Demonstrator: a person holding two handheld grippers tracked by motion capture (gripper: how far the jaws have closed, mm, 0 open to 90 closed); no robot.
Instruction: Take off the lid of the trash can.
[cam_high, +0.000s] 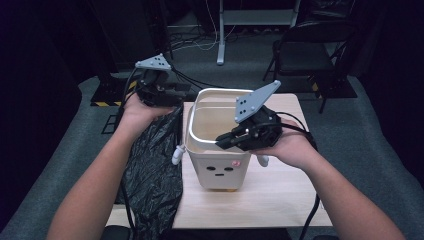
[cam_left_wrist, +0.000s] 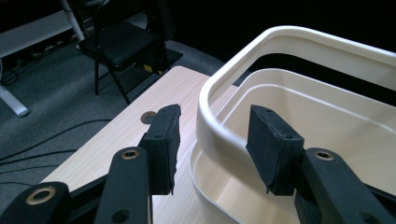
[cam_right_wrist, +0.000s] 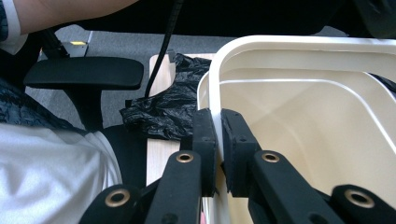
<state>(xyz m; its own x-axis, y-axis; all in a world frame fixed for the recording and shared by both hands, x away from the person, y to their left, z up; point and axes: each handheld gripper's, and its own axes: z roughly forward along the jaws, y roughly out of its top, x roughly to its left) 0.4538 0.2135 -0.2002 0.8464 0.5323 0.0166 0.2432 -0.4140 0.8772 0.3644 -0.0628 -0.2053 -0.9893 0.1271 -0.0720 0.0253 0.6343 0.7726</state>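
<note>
Two jaws are mine, one in each hand, and both work at the white bin (cam_high: 218, 150) on the tabletop (cam_high: 280, 195). The bin has a little face on its front and a loose white ring (cam_high: 200, 107) that sits just above its top edge.

My right gripper (cam_right_wrist: 218, 140) is closed tight on that ring at the bin's near side. The thin white rim is pinched between the two black pads. My left gripper (cam_left_wrist: 212, 149) is at the bin's far left corner. Its jaws stand half open with the ring's rounded corner between them, but the pads (cam_left_wrist: 273, 147) do not press on it.

The black bag (cam_high: 155, 170) lies crumpled on the tabletop just left of the bin and hangs over the near edge. I think the job is to put the bag in the bin under the ring.

To do this well, I should keep my right grip steady so the ring does not tip or drop. My left jaws should pull away from the corner without bumping it, then go to the bag.

The bin is empty inside. I see only its smooth pale walls and floor. Nothing is in the bag that I can tell.
</note>
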